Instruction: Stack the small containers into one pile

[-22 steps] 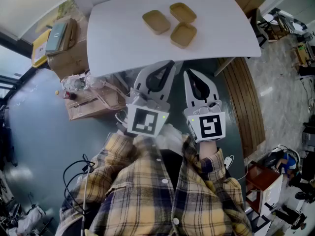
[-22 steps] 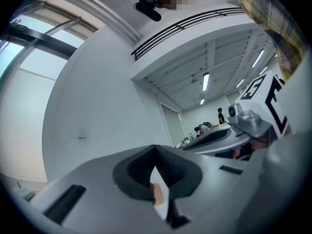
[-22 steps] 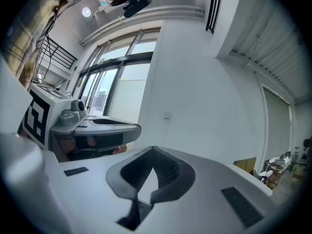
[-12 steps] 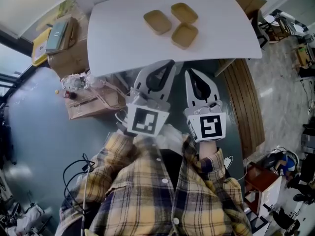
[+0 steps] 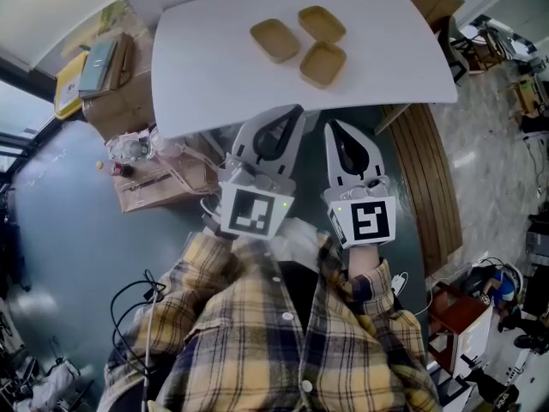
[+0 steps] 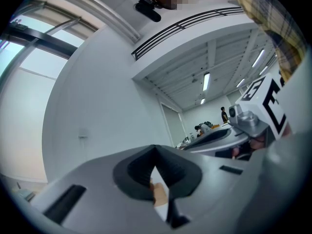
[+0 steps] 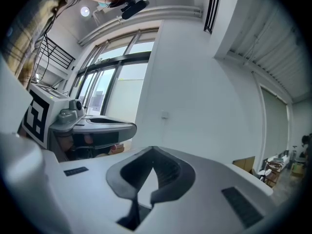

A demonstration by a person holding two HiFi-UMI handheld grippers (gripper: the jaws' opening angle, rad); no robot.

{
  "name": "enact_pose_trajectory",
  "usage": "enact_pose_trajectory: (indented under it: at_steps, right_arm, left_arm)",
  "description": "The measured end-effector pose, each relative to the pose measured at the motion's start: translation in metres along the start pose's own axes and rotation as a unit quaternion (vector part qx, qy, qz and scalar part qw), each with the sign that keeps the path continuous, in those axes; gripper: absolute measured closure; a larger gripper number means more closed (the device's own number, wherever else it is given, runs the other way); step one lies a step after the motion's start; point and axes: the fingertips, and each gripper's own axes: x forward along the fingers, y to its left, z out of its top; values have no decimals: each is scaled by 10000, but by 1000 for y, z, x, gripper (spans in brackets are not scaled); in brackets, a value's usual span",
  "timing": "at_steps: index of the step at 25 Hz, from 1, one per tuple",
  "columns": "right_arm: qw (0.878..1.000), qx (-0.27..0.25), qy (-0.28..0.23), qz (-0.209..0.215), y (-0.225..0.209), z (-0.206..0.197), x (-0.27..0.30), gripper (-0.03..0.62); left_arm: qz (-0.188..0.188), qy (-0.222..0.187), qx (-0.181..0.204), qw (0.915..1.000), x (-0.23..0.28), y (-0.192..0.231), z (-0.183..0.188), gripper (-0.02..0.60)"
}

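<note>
Finding: no material change over the last second. The left tool [image 5: 296, 112] and the right tool [image 5: 331, 127] are where they were, side by side just in front of the person [image 5: 283, 333] and pointing level toward the tabletop [image 5: 206, 67]. Only the head view has drifted a trace.

Tool state: on each tool the jaws are closed tip to tip. Neither grips anything, and each gripper view shows only room and tabletop beyond the tips.

Task items: all three lie ahead of the tools, well beyond the tips and past the tabletop's near edge.
- The nearest container [image 5: 322, 63] is ahead of the right tool.
- The left-hand container [image 5: 274, 39] is ahead of the left tool.
- The farthest container [image 5: 322, 23] lies behind the nearest one.

They form a tight cluster. Whether their rims touch cannot be told. None sits inside another.

Assessment: stacking has not begun. A tool must first open and travel forward over the near edge, and the nearest container looks the likeliest first pick
</note>
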Motion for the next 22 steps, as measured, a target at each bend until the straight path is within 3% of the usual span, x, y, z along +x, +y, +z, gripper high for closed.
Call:
enact_pose_trajectory:
  at_steps: [14, 22]
  right_arm:
    - [9997, 59, 151, -174, 12, -13, 19, 579]
    - [9999, 86, 117, -65, -16, -23, 64, 579]
  left_arm:
    - [-45, 95, -71, 9999, -14, 26, -23, 565]
    - [50, 198, -8, 9998, 28, 49, -40, 565]
